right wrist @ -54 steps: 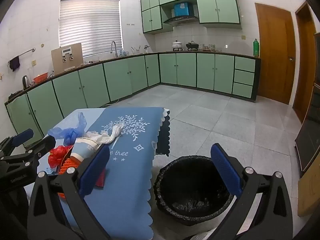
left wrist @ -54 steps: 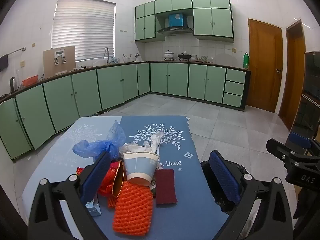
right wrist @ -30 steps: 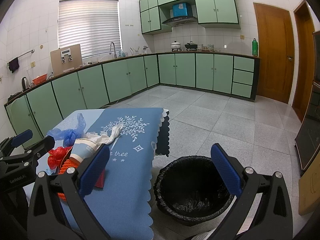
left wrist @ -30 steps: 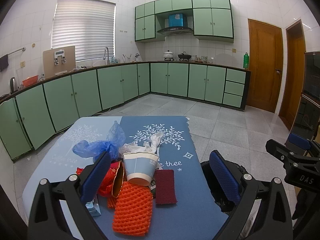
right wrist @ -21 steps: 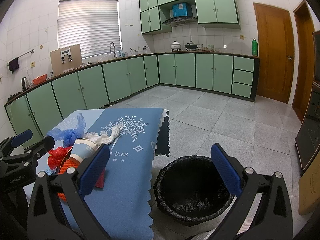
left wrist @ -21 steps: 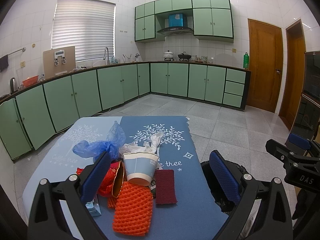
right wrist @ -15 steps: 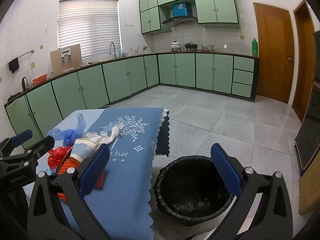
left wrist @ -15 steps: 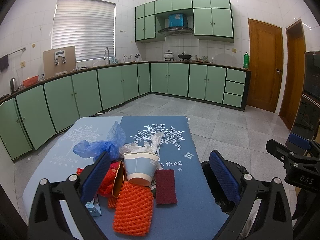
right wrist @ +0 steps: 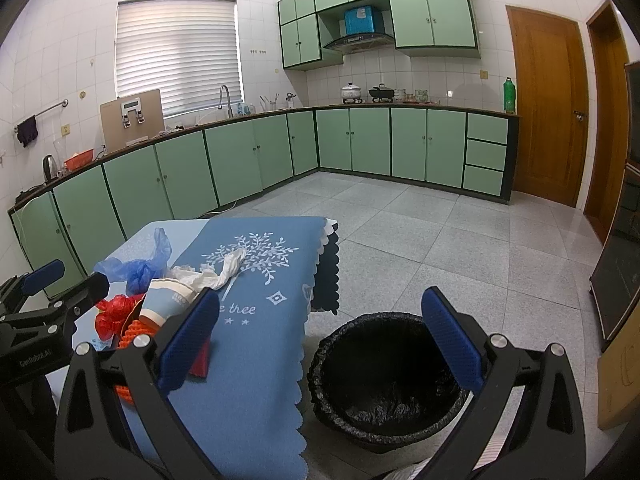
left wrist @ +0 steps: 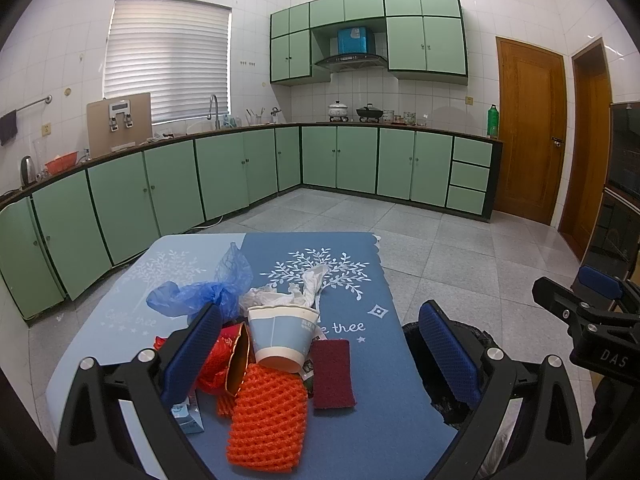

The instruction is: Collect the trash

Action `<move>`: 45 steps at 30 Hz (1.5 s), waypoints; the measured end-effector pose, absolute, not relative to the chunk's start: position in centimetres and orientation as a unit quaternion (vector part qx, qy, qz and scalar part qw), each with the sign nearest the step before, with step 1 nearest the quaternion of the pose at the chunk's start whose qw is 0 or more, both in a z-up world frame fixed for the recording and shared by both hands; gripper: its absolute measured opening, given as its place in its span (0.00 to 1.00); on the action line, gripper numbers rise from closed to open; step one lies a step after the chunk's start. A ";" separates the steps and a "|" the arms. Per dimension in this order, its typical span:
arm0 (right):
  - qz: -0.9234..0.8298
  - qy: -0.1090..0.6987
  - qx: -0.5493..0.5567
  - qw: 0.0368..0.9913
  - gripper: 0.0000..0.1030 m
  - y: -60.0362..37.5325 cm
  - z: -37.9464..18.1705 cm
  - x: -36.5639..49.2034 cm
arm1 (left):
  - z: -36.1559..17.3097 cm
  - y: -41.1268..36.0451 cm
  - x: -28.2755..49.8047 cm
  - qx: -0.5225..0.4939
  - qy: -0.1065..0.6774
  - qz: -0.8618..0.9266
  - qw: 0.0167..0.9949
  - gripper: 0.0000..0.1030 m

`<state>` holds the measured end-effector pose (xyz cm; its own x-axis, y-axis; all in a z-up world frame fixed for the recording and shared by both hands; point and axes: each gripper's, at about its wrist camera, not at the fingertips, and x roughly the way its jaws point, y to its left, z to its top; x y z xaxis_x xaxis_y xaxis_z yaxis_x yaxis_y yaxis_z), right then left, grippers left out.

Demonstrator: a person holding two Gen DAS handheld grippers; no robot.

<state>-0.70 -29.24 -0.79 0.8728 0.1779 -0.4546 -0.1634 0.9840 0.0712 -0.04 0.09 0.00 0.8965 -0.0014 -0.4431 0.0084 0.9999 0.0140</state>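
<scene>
Both claws hang wide apart with nothing in them. The left claw [left wrist: 320, 344] sits low over the trash heap on the blue-clothed table [left wrist: 360, 412]: a paper cup [left wrist: 282, 336] on its side, orange foam net [left wrist: 266, 416] in front, dark red scrub pad [left wrist: 332, 372] just beside it, blue plastic bag [left wrist: 200, 296] and crumpled tissue [left wrist: 288, 292] behind. The right claw [right wrist: 320, 336] hovers over the table edge next to the black-lined trash bin [right wrist: 384, 376] on the floor.
</scene>
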 end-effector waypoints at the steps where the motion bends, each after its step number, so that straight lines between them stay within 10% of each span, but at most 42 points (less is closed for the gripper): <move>1: 0.088 0.236 0.015 0.968 0.95 -29.2 -0.8 -0.7 | 0.0 0.1 0.0 0.008 0.227 -0.002 0.974 0.94; 45: 0.102 0.236 0.010 0.966 0.95 -28.0 -0.9 -0.5 | -0.9 3.7 -0.1 -0.012 0.238 0.030 0.971 0.94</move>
<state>-0.50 -27.97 -0.90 0.8679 0.2030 -0.4533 -0.1931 0.9788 0.0685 -0.09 3.70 -0.94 0.8844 0.0530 -0.4637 -0.0646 0.9979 -0.0092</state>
